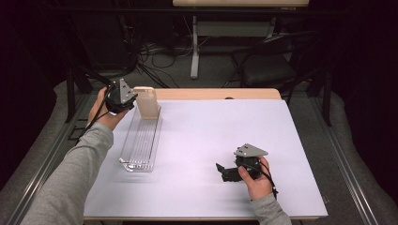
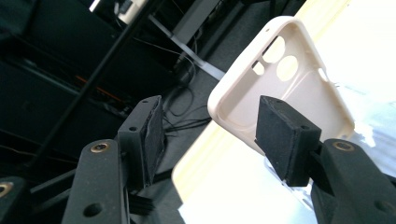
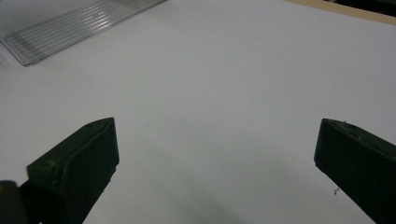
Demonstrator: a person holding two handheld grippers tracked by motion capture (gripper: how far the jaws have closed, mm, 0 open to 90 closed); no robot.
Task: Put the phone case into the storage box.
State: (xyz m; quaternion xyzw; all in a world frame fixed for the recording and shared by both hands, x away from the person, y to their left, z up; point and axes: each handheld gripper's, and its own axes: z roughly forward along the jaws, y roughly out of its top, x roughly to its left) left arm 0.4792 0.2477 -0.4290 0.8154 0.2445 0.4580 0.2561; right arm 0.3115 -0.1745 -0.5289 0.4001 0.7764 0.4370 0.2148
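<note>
- At ten o'clock on the white table (image 1: 211,126): a cream phone case (image 1: 147,102), propped upright on its short edge at the far end of a clear ribbed tray (image 1: 141,140), probably so the ribs keep it from sliding flat.
- Hollow inner side of the phone case (image 2: 299,88) turned toward the left gripper view, camera cut-outs uppermost; a standing pose that leaves both long edges free to pinch.
- Left gripper (image 1: 133,100) level, just beside the case at its nine o'clock, carried in the left hand (image 1: 101,111) and aimed across the tray's far end.
- Left gripper (image 2: 210,121) unclenched, jaws roughly half spread with only floor and table edge between them; the case seen past the right-hand pad (image 2: 280,135), not pinched; contact with that pad's back impossible to tell.
- Likely reason for the half-spread: a gap just wider than the case's thickness, ready to slip over one edge.
- Right gripper (image 1: 221,171) at five o'clock, well apart from the tray, held low over the table in the right hand (image 1: 253,180), apparently parked out of the way.
- Right gripper (image 3: 217,140) released, jaws wide over bare white surface, grasping nothing; the tray's near corner (image 3: 70,32) at eleven o'clock in that view.
</note>
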